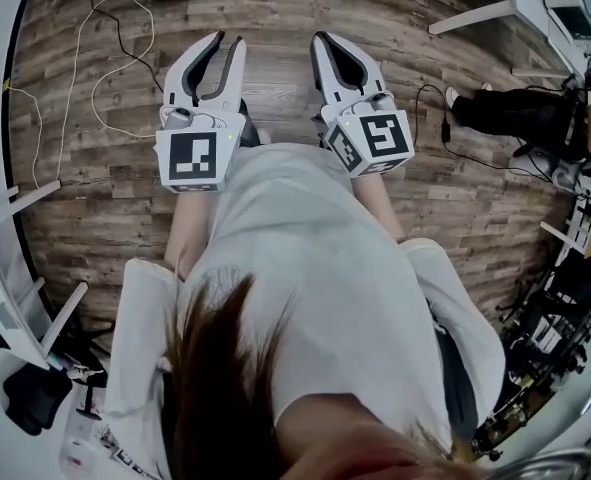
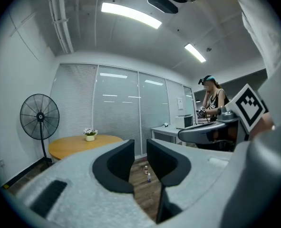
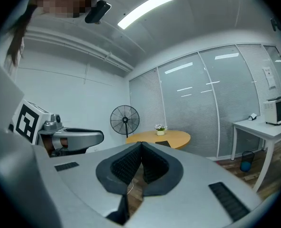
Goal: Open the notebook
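My left gripper stands with its jaws spread a little and only bare floor showing in the gap, while my right gripper has its jaws pressed together at the tips, pinching nothing. Both point out level, side by side and apart, over the wooden floor, which lies open straight ahead of them. In the head view that open strip is hemmed at the left by one loose white cable and white table legs, and at the right by one black cable. Further out, seen through my left jaws, two small bottles stand on the floor close together. Beyond them is one round wooden table, with one flowerpot near its back edge and one pedestal fan standing left of it. In the right gripper view a dark flat thing lies on that table, just in front of the flowerpot; it may be the notebook, though I cannot tell for sure. At the right of that view one white desk carries one microwave. A glass wall with blinds closes the room behind.
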